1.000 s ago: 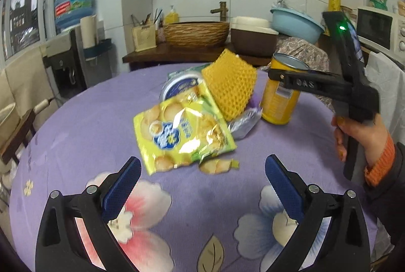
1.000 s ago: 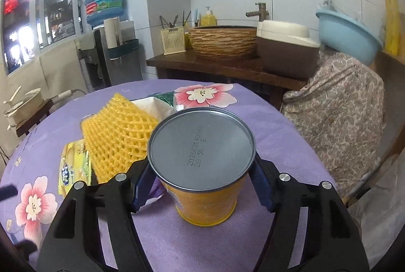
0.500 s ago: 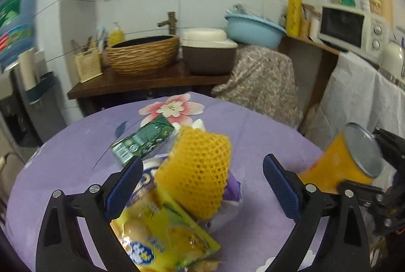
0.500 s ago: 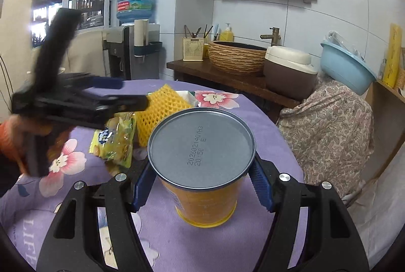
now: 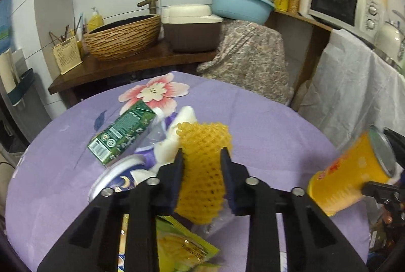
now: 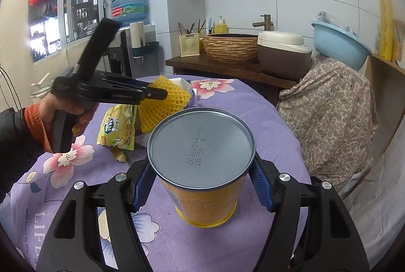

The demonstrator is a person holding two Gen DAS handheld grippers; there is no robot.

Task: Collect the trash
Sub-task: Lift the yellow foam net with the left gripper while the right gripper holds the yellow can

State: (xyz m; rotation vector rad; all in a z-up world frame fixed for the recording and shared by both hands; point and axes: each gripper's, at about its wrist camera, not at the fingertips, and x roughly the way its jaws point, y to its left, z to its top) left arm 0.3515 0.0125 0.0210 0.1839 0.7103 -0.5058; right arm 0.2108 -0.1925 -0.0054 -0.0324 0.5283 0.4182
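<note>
My left gripper [image 5: 202, 158] has its jaws closing around the yellow foam net [image 5: 202, 165], the kind that sleeves fruit. The net sits between the pads with both pads against its sides; it is a soft open mesh of diamond holes, bright yellow, tube-shaped, standing roughly upright with its ragged top rim above the jaw tips. From the right wrist view I see the same net [image 6: 164, 102] poking out past the left gripper [image 6: 154, 95], which a hand [image 6: 65, 110] in an orange cuff and dark sleeve holds by the grip.

The net rises from a small heap of trash on the worktop [image 5: 265, 125], which wears a purple cloth printed with pink flowers. Around it lie a green carton [image 5: 121, 135] on its side, a white and purple wrapper [image 5: 177, 125], a round blue-and-white lid or tub [image 5: 119, 178] to the left, and a yellow snack bag [image 5: 182, 246] under the jaws, near the bottom edge.

My right gripper [image 6: 200, 186] holds a yellow can [image 6: 202, 196] with its jaws fairly wide, pads pressed on either side just below the rim. The can's grey metal end faces the camera and carries a printed date code. It looks lifted a little off the cloth, though I cannot tell for certain. In the left view the can [image 5: 349, 173] is tilted, out at the right edge of the worktop.
</note>
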